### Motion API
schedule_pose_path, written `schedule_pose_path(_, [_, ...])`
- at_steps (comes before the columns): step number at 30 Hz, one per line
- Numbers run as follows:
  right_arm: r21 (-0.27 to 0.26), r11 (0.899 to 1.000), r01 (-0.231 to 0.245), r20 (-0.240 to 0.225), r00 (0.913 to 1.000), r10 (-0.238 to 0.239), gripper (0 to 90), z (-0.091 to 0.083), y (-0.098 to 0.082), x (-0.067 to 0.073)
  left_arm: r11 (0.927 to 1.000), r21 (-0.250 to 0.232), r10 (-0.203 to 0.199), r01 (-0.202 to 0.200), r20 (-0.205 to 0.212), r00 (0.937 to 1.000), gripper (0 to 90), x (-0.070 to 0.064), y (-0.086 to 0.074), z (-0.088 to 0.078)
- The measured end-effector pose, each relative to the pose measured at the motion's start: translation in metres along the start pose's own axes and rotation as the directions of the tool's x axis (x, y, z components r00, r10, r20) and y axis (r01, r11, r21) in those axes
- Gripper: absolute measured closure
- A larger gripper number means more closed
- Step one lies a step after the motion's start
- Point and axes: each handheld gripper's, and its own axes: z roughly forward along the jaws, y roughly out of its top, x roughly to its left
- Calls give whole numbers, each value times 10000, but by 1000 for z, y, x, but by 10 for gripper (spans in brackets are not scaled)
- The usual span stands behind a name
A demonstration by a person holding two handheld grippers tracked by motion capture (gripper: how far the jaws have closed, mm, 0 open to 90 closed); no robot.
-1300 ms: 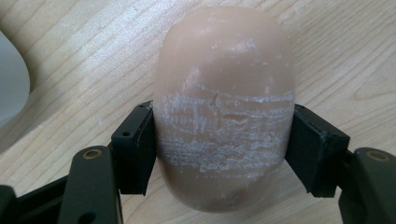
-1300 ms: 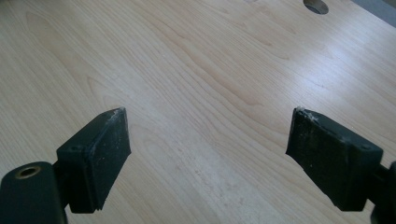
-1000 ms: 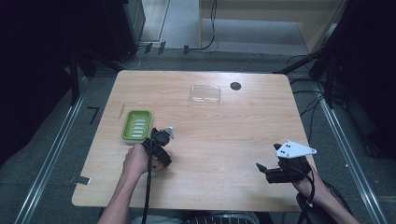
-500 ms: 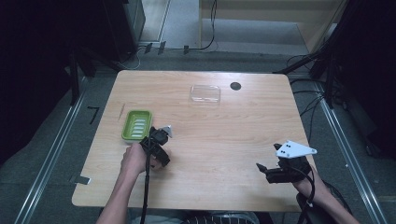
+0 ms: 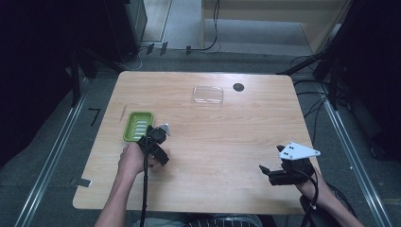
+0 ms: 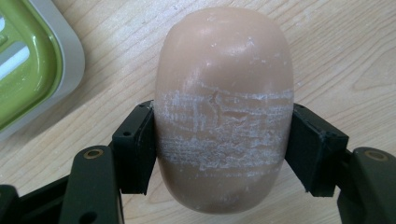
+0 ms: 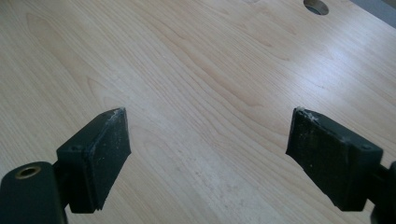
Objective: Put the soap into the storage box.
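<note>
Soap [image 6: 223, 107] clamped between left tool [image 6: 219, 149] jaws

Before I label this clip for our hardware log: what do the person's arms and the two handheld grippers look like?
Both grippers are black, each with two blocky jaws ending in flat rectangular pads scuffed with whitish residue. The right gripper carries a pale grey three-cornered plate with small dark dots; the left gripper has a smaller grey plate. Brass-coloured eyelets sit in the jaw arms. A black cable trails from each. Both forearms are bare, no sleeves visible.

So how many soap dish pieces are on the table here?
2. A green soap dish lies at the table's left, just beyond the left gripper, whose jaws hold a soap bar. A clear lid lies toward the far edge. Nothing seems hidden.
</note>
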Motion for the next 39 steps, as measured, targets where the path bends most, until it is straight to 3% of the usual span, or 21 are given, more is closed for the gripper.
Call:
schedule_pose_path(14, [22, 10000, 0, -2, 10000, 0, 134, 0, 0, 0, 9994, -334, -103, 98, -162, 9998, 333, 3, 6, -10])
schedule_pose_path(39, [38, 10000, -27, -18, 10000, 27, 134, 1, 1, 1, 9949, -799, -631, 609, -255, 9977, 333, 19, 8, -20])
